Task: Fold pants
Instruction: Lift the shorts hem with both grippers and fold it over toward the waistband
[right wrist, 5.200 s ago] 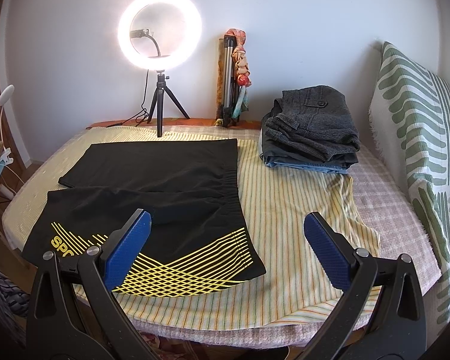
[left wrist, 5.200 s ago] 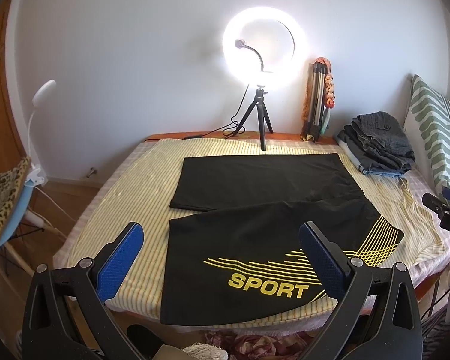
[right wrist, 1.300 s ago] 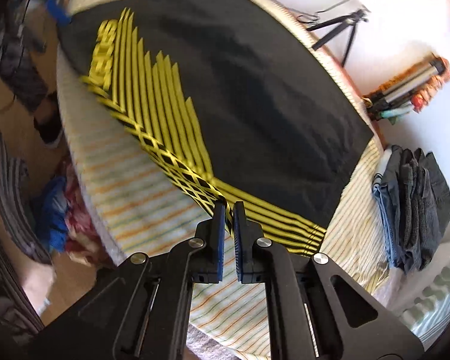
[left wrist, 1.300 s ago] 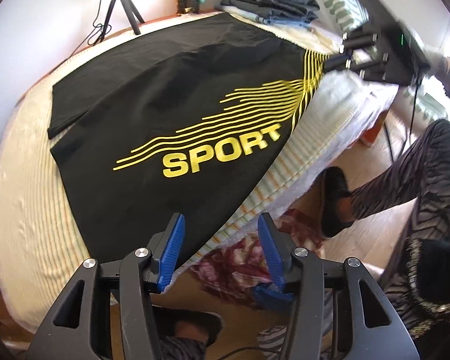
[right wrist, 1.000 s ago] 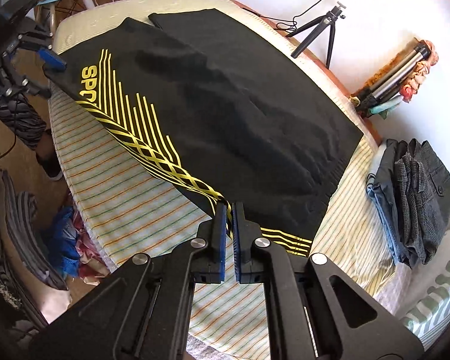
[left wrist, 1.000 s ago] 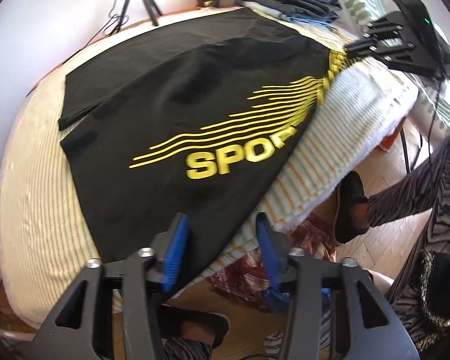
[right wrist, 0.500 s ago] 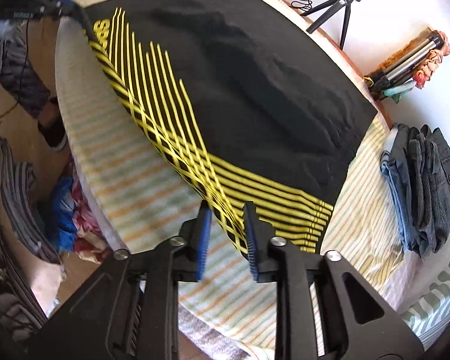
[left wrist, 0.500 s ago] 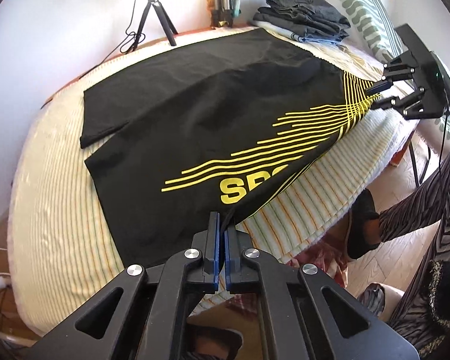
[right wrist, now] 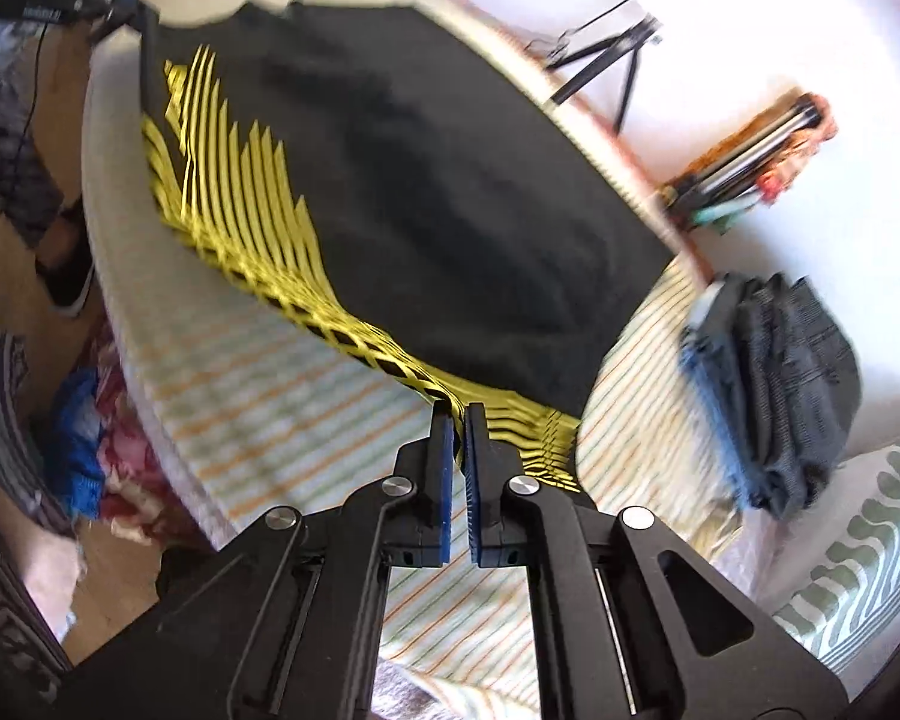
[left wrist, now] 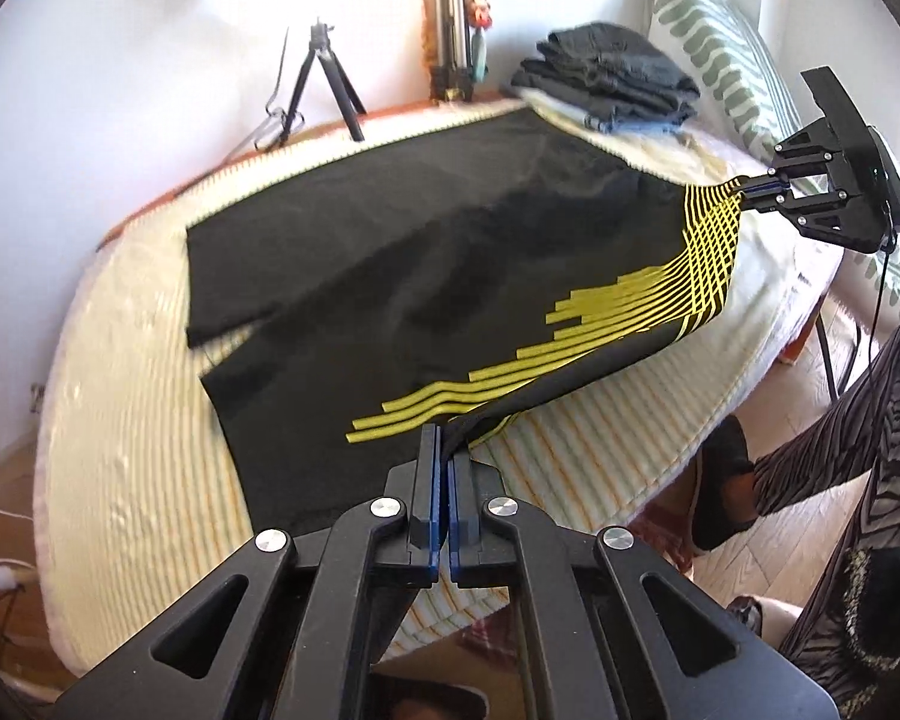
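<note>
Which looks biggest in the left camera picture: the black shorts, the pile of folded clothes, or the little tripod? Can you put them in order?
1. Black shorts, by far the largest.
2. Pile of folded clothes.
3. Little tripod, thin; both of these sit far back, so their order is less sure.

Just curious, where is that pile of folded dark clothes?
The folded dark clothes sit at the bed's far right corner, beside the striped pillow, beyond the black pants.

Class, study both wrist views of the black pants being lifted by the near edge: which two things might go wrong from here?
1. The left gripper and right gripper each pinch only a little of the pants; the fabric may slip out.
2. The far leg lies skewed, so the fold may land misaligned.
</note>
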Demonstrator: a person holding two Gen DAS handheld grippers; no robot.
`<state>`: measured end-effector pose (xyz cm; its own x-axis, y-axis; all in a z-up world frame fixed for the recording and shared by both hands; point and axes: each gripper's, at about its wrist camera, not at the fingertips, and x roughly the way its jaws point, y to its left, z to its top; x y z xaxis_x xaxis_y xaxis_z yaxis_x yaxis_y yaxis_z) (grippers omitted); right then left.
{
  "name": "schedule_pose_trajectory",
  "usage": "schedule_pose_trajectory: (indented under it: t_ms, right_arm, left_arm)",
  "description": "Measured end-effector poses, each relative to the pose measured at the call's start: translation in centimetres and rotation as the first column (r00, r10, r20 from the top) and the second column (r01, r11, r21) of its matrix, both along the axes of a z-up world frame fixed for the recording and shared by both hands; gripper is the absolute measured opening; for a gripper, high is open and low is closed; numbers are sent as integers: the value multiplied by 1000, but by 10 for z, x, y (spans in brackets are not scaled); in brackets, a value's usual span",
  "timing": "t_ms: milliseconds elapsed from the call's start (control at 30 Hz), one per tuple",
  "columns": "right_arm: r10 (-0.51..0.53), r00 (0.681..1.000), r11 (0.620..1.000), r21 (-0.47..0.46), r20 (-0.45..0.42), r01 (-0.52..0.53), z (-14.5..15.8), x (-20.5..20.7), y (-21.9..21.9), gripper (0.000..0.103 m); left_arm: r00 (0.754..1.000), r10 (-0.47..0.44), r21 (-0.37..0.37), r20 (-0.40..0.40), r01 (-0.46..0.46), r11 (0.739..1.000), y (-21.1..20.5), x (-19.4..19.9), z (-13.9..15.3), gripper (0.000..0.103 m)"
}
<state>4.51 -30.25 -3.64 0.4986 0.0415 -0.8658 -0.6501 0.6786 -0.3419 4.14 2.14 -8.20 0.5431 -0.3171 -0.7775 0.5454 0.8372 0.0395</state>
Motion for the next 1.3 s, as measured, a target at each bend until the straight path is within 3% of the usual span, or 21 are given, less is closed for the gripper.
schedule_pose_trajectory:
  t_ms: [300,667,1033,1300]
  right_arm:
    - [-68,989,997,44,128,63,47,37,2,2]
    - [-140,974,989,70,178,130,70,97,6,2]
    - [-199,964,979,69,175,190,60,173,7,2]
    - [-230,964,973,67,137,223,32,234,9,2]
  left_arm:
    - [995,36,-19,95,-35,999,13,22,30,0]
    - [983,45,-9,178,-44,999,17,65,50,0]
    - [973,61,24,222,-68,997,20,138,59,0]
    - [977,65,81,202,-82,993,18,202,43,0]
